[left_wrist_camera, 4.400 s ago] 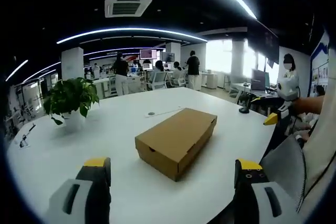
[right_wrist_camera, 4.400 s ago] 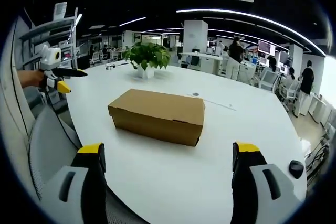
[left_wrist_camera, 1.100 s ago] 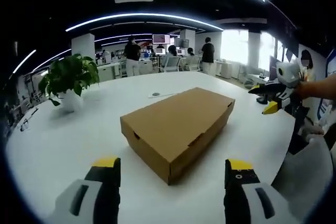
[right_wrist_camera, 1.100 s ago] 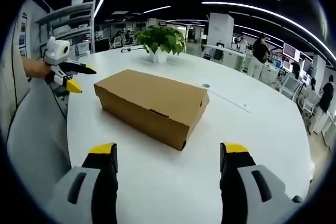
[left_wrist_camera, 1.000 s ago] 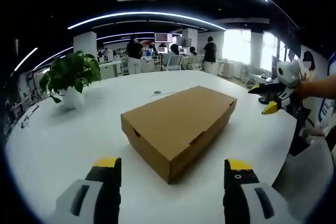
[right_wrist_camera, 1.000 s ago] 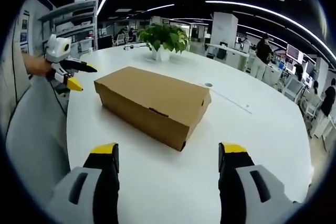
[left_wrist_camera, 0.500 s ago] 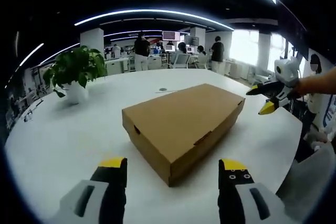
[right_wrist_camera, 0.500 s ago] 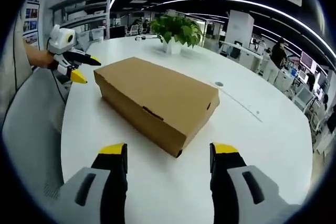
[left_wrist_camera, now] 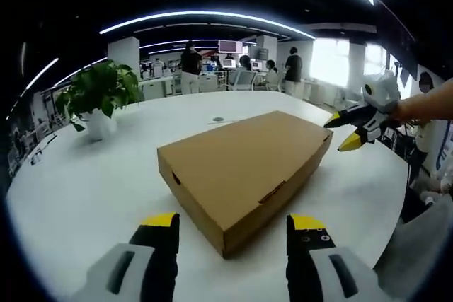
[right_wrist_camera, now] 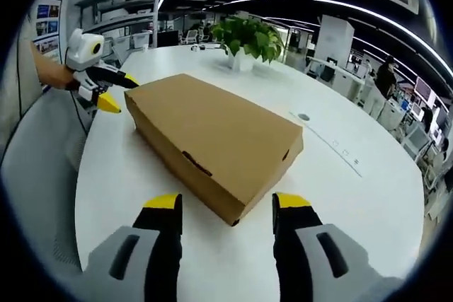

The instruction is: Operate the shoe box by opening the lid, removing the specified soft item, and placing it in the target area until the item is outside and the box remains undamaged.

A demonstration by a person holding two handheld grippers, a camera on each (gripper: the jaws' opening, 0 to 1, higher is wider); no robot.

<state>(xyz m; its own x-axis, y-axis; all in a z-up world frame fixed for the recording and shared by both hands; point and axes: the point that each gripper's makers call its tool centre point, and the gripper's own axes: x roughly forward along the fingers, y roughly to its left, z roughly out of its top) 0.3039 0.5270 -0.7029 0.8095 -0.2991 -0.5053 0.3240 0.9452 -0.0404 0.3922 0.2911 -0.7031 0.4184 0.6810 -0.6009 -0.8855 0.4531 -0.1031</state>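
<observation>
The left gripper [left_wrist_camera: 231, 221] hangs low over the round white table [left_wrist_camera: 85, 175], its yellow-tipped jaws spread wide and holding nothing, one on each side of the near corner of the cardboard shoe box [left_wrist_camera: 244, 160]. That corner sits at about 12 o'clock from the jaws, just beyond the tips and not touching them. The right gripper [right_wrist_camera: 226, 201] stands the same way at the opposite end of the box [right_wrist_camera: 216, 139]: jaws apart, empty, the box corner between and just past the tips.

The box lies flat near the middle of the table with its lid shut, its edges crisp and its finger notches showing along the sides. From the left gripper view the other gripper [left_wrist_camera: 357, 122] hovers at 2 o'clock, close by the far end of the box. From the right gripper view its partner [right_wrist_camera: 99, 83] sits at 10 o'clock, just beside the far corner.

Bare tabletop runs all round the box. A potted plant [left_wrist_camera: 99, 97] stands well apart toward 10 o'clock. A grey chair back [right_wrist_camera: 35, 175] borders the table edge at the left of the right gripper view.
</observation>
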